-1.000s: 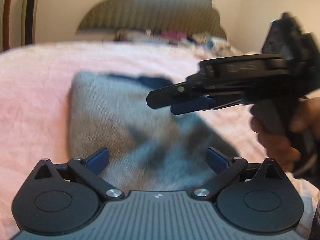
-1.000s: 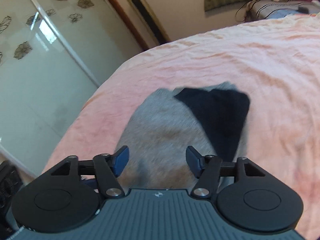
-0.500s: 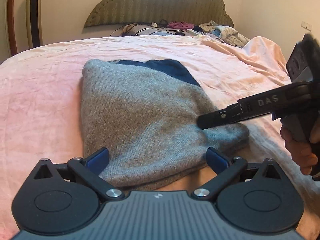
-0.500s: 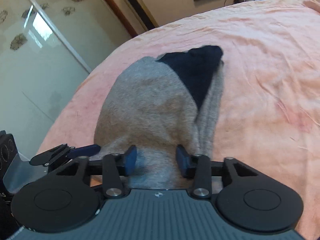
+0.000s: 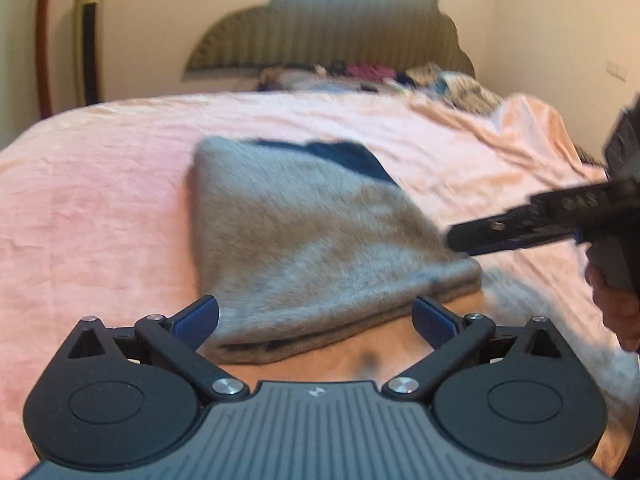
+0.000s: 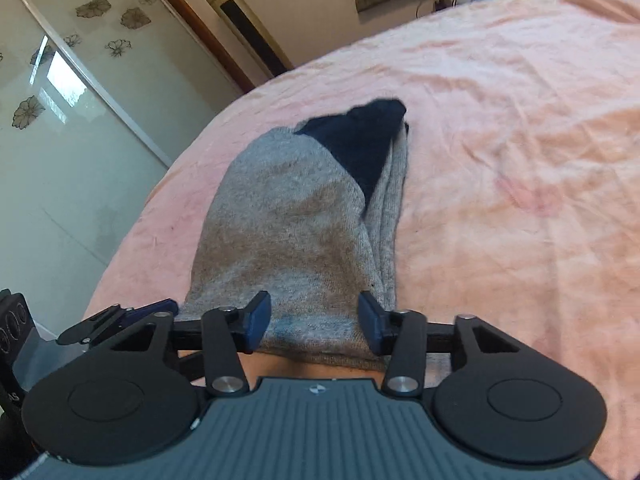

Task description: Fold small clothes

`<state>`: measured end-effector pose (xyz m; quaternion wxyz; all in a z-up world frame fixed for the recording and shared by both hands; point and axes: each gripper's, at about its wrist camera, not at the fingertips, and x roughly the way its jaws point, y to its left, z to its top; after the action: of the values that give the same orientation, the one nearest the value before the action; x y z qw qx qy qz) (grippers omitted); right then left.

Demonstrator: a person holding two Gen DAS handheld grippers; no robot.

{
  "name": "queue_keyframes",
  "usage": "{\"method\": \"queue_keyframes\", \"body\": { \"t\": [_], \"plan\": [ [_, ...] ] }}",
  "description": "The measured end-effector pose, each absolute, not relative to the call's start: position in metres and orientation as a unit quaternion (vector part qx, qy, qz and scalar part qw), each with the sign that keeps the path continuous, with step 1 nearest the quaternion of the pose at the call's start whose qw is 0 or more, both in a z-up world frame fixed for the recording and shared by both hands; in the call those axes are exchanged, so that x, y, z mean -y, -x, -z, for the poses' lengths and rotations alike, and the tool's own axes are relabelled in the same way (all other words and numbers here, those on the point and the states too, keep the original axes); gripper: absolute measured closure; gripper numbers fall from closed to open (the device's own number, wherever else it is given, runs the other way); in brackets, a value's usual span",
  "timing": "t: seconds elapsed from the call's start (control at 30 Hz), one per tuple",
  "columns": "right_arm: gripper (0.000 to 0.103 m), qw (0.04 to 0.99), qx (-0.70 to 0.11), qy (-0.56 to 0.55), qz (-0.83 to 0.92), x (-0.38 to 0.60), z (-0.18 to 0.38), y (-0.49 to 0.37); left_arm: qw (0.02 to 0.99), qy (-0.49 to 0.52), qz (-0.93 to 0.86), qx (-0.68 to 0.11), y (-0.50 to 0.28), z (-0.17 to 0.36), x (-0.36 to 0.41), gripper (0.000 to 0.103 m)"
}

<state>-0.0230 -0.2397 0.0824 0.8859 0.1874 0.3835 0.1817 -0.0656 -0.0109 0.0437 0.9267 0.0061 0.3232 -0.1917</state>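
Your left gripper (image 5: pixel 316 318) has its jaws spread wide at the near edge of the folded grey garment (image 5: pixel 316 240); your right gripper (image 6: pixel 314 322) straddles its corner, jaws apart; it lies flat on the pink bedspread (image 5: pixel 100 200)

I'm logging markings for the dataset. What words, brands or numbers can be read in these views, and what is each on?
"DAS", blurred, on the side of the right hand-held gripper, in the left wrist view.
"AS", cut off at the frame edge, on the left hand-held gripper's body, in the right wrist view.
A small white emblem, not lettering, on each gripper's grey ribbed housing.
Grey garment, pink bedspread: no text.
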Motion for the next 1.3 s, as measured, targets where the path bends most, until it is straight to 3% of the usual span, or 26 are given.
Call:
{"method": "queue_keyframes", "body": {
  "t": [0.03, 0.07, 0.2, 0.33, 1.3],
  "plan": [
    [0.007, 0.903, -0.367, -0.157, -0.159, 0.237, -0.087, 0.033, 0.932, -0.002, 0.174, -0.318, 0.069, -0.045, 0.005, 0.000],
    [0.001, 0.916, -0.354, -0.127, -0.142, 0.234, -0.088, 0.043, 0.935, 0.005, 0.150, -0.321, 0.070, -0.043, -0.001, 0.000],
    [0.001, 0.912, -0.390, -0.053, -0.114, 0.211, -0.064, 0.055, 0.919, 0.030, 0.072, -0.386, 0.059, -0.017, -0.007, 0.000],
    [0.000, 0.922, -0.382, 0.019, -0.057, 0.178, -0.041, 0.064, 0.929, -0.036, 0.030, -0.368, 0.065, -0.007, 0.016, 0.000],
    [0.000, 0.934, -0.357, -0.022, 0.002, 0.170, -0.035, 0.060, 0.930, -0.023, 0.029, -0.365, 0.066, -0.006, 0.013, 0.000]
  ]
}}
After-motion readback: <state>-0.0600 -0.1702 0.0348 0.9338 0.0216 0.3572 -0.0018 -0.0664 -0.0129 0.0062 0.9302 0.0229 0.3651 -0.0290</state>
